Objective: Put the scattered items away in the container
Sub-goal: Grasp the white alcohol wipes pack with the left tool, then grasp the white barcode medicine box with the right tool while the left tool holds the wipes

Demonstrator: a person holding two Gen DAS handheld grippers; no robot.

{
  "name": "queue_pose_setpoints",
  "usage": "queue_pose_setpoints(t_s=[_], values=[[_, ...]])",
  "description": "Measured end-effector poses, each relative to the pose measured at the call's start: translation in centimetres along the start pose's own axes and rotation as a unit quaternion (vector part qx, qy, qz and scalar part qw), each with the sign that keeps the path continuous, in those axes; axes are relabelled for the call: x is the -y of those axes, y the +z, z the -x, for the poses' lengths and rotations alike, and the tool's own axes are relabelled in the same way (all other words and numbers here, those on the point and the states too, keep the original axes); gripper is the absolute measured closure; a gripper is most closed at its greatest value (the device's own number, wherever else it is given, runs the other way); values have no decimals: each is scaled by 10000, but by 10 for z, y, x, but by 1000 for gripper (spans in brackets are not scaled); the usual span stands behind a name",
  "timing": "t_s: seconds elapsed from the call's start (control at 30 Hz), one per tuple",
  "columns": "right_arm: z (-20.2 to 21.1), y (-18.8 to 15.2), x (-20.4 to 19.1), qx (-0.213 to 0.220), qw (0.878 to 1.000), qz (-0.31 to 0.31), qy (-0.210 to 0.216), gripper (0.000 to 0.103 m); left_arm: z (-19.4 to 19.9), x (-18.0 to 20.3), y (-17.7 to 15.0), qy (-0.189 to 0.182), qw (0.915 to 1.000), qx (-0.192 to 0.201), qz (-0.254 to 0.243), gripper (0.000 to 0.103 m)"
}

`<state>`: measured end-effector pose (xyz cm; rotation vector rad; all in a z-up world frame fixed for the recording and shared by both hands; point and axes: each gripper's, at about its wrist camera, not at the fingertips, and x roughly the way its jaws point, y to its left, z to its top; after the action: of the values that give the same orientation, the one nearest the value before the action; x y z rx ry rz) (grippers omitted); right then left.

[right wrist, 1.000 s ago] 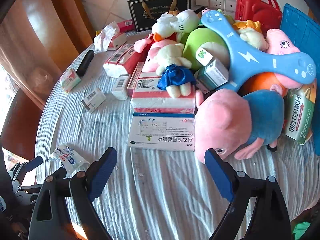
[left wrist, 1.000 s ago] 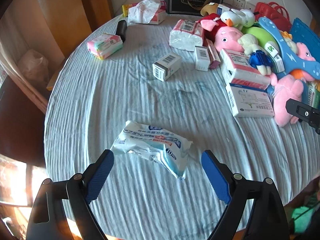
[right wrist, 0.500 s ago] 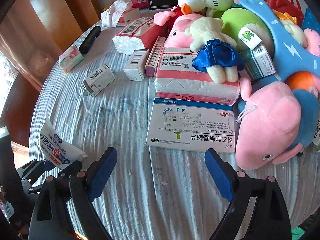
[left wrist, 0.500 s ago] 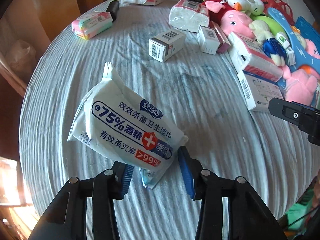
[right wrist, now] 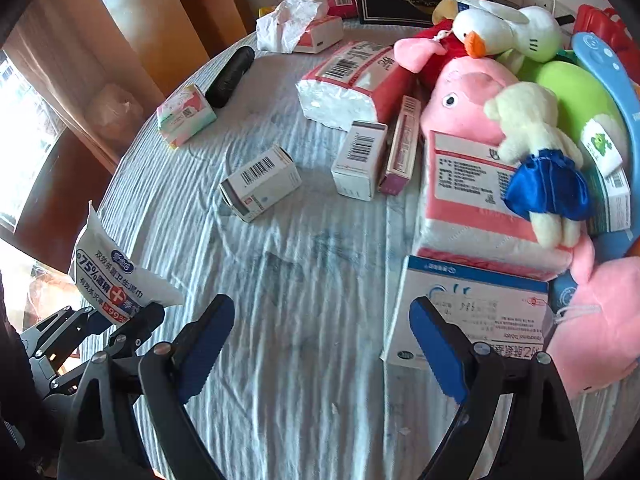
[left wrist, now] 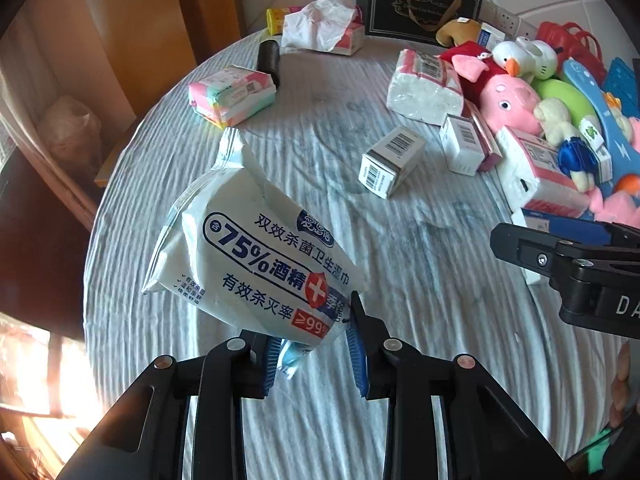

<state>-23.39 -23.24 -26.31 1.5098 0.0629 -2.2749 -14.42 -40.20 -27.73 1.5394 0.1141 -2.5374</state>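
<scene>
My left gripper (left wrist: pixel 314 354) is shut on one end of a white and blue wet-wipes pack (left wrist: pixel 248 256) and holds it tilted above the round table's striped cloth (left wrist: pixel 420 264). The pack also shows at the left of the right wrist view (right wrist: pixel 112 276), with the left gripper (right wrist: pixel 116 324) under it. My right gripper (right wrist: pixel 320 344) is open and empty, low over the cloth, next to a white and blue medicine box (right wrist: pixel 468 316). A red basket (left wrist: pixel 576 46) stands at the far right edge of the table.
Small barcode boxes (right wrist: pixel 260 184), tissue packs (right wrist: pixel 352 84), a pink wipes pack (left wrist: pixel 232 94), a black cylinder (right wrist: pixel 230 76) and a black gift bag (left wrist: pixel 416 4) lie on the table. Plush toys (right wrist: pixel 472 92) pile up at the right. A wooden cabinet (left wrist: pixel 132 40) stands at the left.
My left gripper shut on the wet-wipes pack and lifted it off the cloth. My right gripper moved forward and lower toward the medicine box, staying open.
</scene>
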Motion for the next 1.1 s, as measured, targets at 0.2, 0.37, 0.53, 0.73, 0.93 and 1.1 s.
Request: queue_pose_setpoints(t_s=[0.2, 0.37, 0.53, 0.73, 0.93, 1.1], values=[[-28, 42, -35, 58, 9996, -278, 4, 13, -20, -46, 39, -66, 9998, -9, -200, 74], [-57, 68, -47, 21, 9959, -904, -70, 13, -46, -62, 69, -242, 9981, -59, -558, 74], [-82, 79, -53, -109, 9923, -1201, -293, 13, -68, -68, 90, -439, 9959, -126, -782, 74], [-87, 72, -52, -200, 9888, -1088, -1000, 60, -80, -65, 99, -629, 9937, -148, -912, 74], [-88, 71, -54, -212, 9882, -990, -1148, 61, -79, -62, 96, -757, 9922, -132, -979, 74], [-86, 68, -56, -203, 9874, -952, -1247, 66, -72, -64, 91, -824, 9918, -130, -965, 74]])
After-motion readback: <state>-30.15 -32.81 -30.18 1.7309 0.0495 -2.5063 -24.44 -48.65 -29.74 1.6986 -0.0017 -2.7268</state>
